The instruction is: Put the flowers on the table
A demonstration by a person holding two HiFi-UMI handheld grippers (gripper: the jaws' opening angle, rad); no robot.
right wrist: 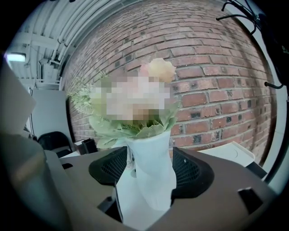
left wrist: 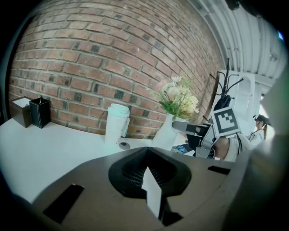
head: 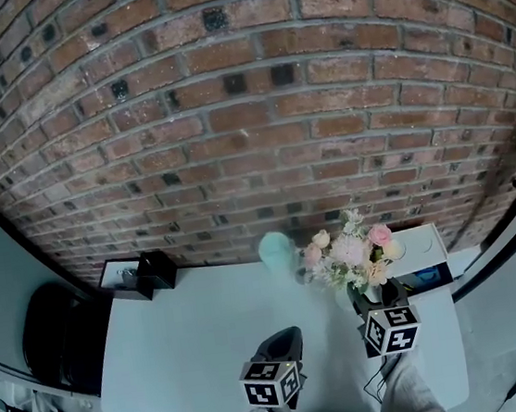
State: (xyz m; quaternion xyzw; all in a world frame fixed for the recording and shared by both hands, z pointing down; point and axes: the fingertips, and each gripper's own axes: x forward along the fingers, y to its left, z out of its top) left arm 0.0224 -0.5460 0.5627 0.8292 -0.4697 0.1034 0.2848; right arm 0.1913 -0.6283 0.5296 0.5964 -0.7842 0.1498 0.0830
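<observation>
Flowers (head: 350, 252) stand in a white vase (right wrist: 151, 171), and the fingers of your right gripper (head: 373, 303) are clamped on its waist at the right end of the tabletop (head: 190, 339). Whether its base rests there, you cannot tell. This looks like the placing step: lower it upright, then release. Your left gripper (left wrist: 146, 178) has its fingers together, holding nothing. Mind the lidded cup (head: 276, 249) just beside the blooms.
</observation>
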